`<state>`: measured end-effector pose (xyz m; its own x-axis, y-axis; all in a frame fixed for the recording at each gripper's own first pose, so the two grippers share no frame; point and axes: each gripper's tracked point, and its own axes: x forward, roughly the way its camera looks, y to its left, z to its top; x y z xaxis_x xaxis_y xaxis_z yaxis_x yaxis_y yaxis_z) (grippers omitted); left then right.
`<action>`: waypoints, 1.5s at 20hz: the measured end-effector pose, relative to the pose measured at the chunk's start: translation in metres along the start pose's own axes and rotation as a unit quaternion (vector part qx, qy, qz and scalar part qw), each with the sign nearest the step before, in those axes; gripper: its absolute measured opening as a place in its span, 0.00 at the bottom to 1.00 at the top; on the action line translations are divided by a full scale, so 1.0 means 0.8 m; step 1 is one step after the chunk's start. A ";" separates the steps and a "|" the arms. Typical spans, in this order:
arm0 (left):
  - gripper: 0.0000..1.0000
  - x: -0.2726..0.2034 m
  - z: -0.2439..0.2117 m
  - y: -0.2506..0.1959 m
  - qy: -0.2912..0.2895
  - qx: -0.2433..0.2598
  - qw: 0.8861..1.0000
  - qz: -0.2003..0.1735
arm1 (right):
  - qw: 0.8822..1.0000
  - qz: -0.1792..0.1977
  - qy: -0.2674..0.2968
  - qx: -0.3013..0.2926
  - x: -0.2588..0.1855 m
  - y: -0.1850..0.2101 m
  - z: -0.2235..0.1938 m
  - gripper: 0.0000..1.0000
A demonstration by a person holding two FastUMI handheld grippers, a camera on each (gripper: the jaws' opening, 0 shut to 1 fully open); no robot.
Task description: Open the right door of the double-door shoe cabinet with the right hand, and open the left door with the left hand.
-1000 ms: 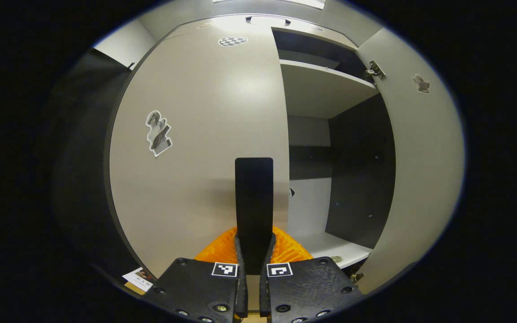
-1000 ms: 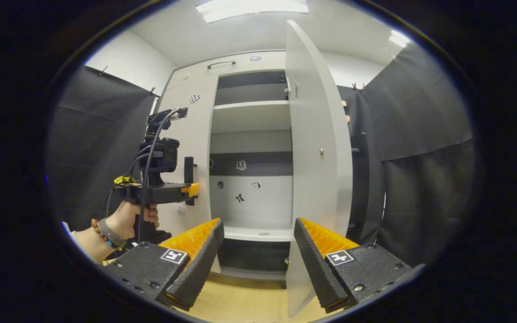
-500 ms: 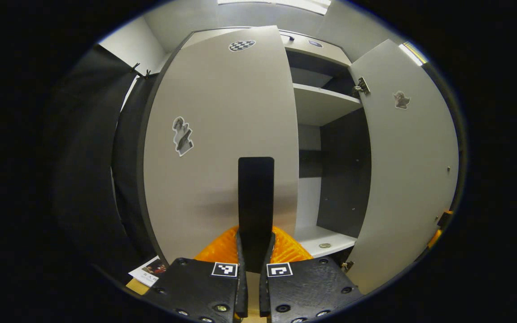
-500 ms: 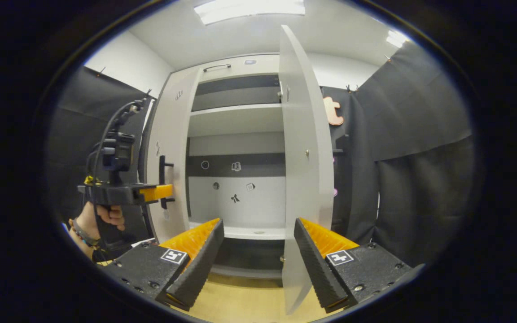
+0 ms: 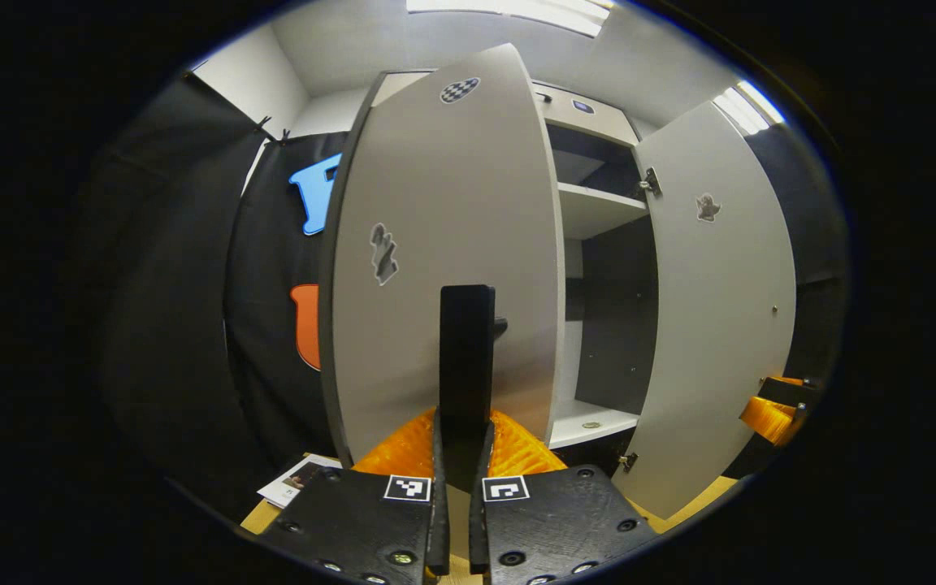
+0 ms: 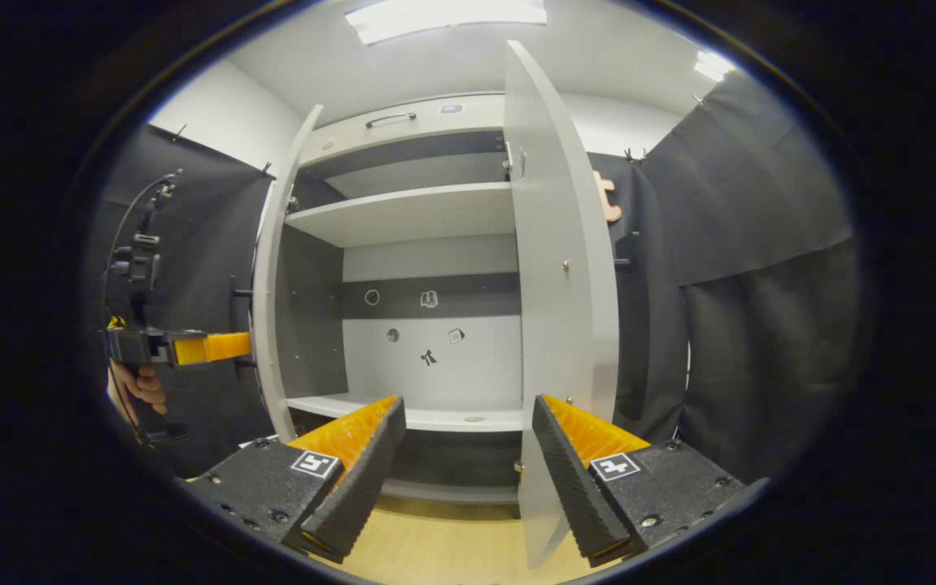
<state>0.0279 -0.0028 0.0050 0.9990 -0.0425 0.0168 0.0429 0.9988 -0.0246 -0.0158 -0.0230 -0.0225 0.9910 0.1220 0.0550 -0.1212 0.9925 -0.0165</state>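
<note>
The shoe cabinet point(image 6: 427, 357) stands with the right door point(image 6: 561, 268) and left door point(image 5: 444, 244) swung open. The left gripper point(image 5: 458, 455) has its jaws closed on the left door's handle point(image 5: 465, 357); the right gripper point(image 6: 468, 455) has its jaws wide apart, holding nothing.

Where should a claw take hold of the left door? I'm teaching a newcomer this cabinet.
Grip the left door by its upright black handle, coming straight at the door's front face. The handle is a thin vertical bar standing off the panel, so fingers close on its two flat sides, as the left claw does now.
</note>
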 end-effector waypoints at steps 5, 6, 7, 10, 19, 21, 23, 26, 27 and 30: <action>0.08 -0.036 0.002 0.061 -0.003 0.013 0.999 0.040 | 1.000 0.002 -0.003 0.000 0.009 0.007 0.002 0.98; 0.07 -0.039 0.001 0.068 -0.002 0.004 0.999 0.040 | 1.000 0.006 -0.003 0.002 0.011 0.012 0.003 0.98; 0.07 -0.041 0.001 0.074 -0.001 -0.001 0.999 0.041 | 1.000 0.012 -0.002 0.004 0.014 0.017 0.003 0.98; 0.07 -0.053 0.007 0.092 -0.012 0.005 0.998 0.062 | 1.000 0.016 -0.005 0.001 0.014 0.027 0.004 0.98; 0.00 -0.065 0.016 0.170 -0.026 0.003 0.996 0.087 | 1.000 0.012 -0.002 -0.010 0.012 0.033 0.002 0.98; 0.00 -0.066 0.015 0.180 -0.024 0.002 0.997 0.072 | 1.000 0.010 -0.003 -0.009 0.012 0.033 0.005 0.98; 0.00 -0.063 0.016 0.183 -0.027 0.004 0.998 0.058 | 1.000 0.009 -0.006 -0.012 0.013 0.034 0.007 0.98; 0.04 -0.063 0.015 0.188 -0.027 0.001 0.999 0.045 | 1.000 0.009 -0.005 -0.019 0.013 0.039 0.009 0.98; 0.04 -0.062 0.015 0.190 -0.026 -0.002 0.999 0.041 | 1.000 0.010 -0.006 -0.020 0.014 0.040 0.010 0.98; 0.04 -0.075 0.005 0.187 -0.007 -0.017 0.999 0.028 | 1.000 0.018 -0.003 -0.023 0.015 0.048 0.008 0.97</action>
<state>-0.0261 0.1491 0.0046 0.9995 0.0135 0.0284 -0.0118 0.9981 -0.0598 -0.0088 0.0169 -0.0165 0.9858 0.1572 0.0597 -0.1533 0.9860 -0.0650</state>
